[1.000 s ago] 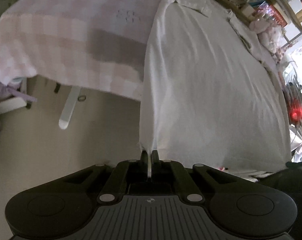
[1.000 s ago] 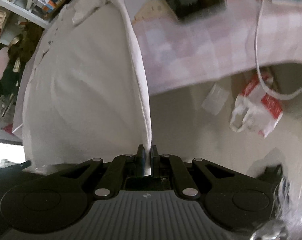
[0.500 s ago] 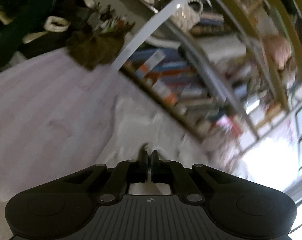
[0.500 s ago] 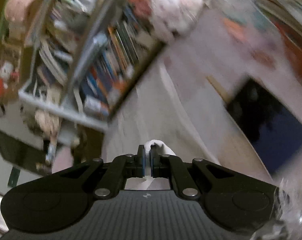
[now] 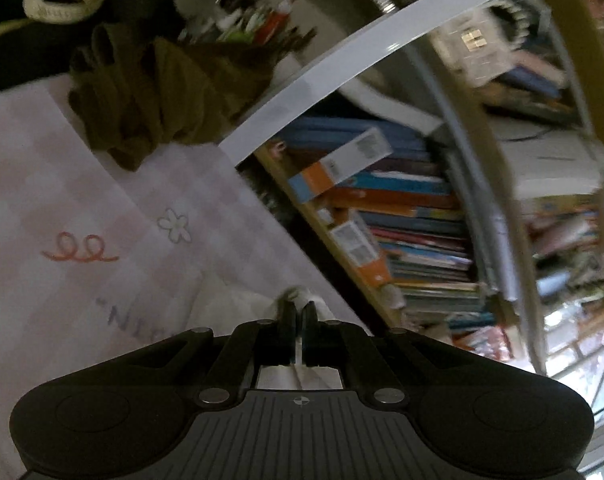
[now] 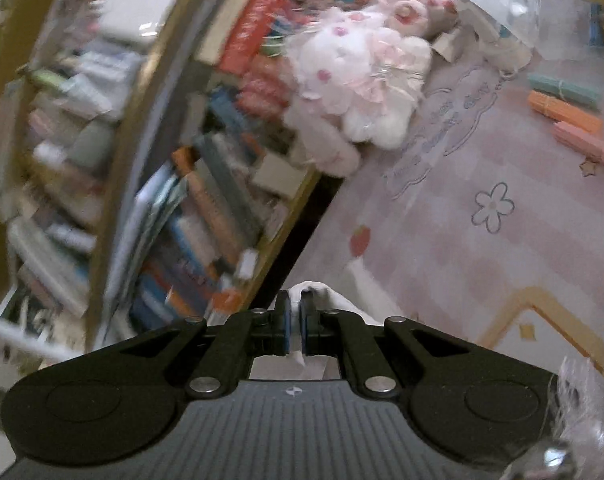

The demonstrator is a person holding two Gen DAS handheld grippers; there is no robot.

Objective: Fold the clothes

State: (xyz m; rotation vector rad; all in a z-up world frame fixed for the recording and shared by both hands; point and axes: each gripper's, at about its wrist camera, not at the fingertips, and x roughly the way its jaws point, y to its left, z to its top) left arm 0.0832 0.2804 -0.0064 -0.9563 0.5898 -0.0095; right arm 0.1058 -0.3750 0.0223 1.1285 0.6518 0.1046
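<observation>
A white shirt (image 5: pixel 238 304) bunches just past my left gripper (image 5: pixel 300 314), which is shut on a pinch of its edge over the pink checked tablecloth (image 5: pixel 62 184). Most of the shirt is hidden below the gripper body. In the right wrist view my right gripper (image 6: pixel 295 300) is shut on another bit of the same white shirt (image 6: pixel 333 300), whose fabric trails off to the right of the fingers. Both grippers sit near the table's far edge beside the bookshelf.
A bookshelf (image 5: pixel 401 216) packed with books runs along the table's far edge, also the bookshelf (image 6: pixel 182 184). An olive-brown garment (image 5: pixel 158 96) lies on the cloth at upper left. A white and pink plush toy (image 6: pixel 357 80) and coloured boxes (image 6: pixel 565 112) sit on the tablecloth (image 6: pixel 481 248).
Both grippers swung from the table's near side, where the shirt hung spread out, up and across to the far edge by the bookshelf, carrying the shirt's hem with them. Both stayed shut.
</observation>
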